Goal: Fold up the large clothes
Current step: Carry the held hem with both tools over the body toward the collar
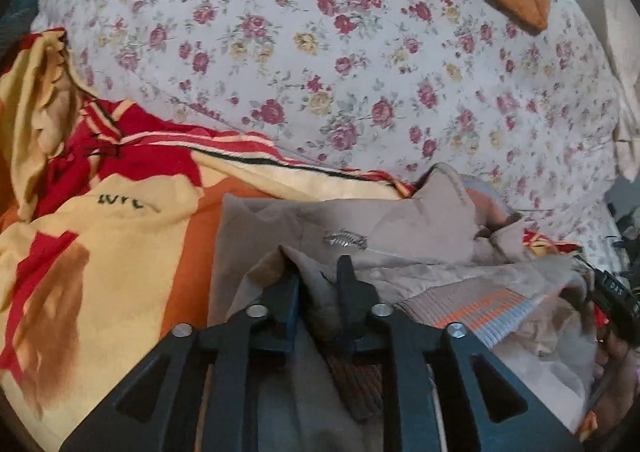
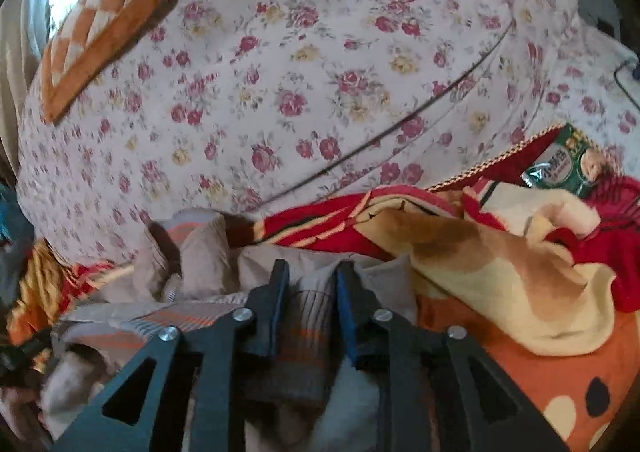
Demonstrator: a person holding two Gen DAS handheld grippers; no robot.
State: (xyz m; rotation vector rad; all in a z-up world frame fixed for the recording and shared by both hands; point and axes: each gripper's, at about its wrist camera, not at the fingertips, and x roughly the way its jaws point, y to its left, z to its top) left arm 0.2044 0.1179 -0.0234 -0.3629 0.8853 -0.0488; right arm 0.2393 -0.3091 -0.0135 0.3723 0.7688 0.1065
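A beige jacket (image 1: 360, 223) with an orange and grey striped ribbed hem (image 1: 472, 304) lies crumpled on a red, yellow and orange blanket (image 1: 100, 232). My left gripper (image 1: 316, 272) is shut on a fold of the jacket's beige cloth, which bunches between the fingers. My right gripper (image 2: 310, 284) is shut on the jacket's striped ribbed band (image 2: 308, 328), which runs down between its fingers. The rest of the jacket (image 2: 200, 252) is heaped to the left in the right wrist view. The right gripper shows at the right edge of the left wrist view (image 1: 612, 292).
A floral bedsheet (image 1: 360, 51) covers the bed behind. An orange checked pillow (image 2: 104, 23) lies at the far side. A green snack packet (image 2: 568, 167) rests on the blanket (image 2: 520, 272) at the right.
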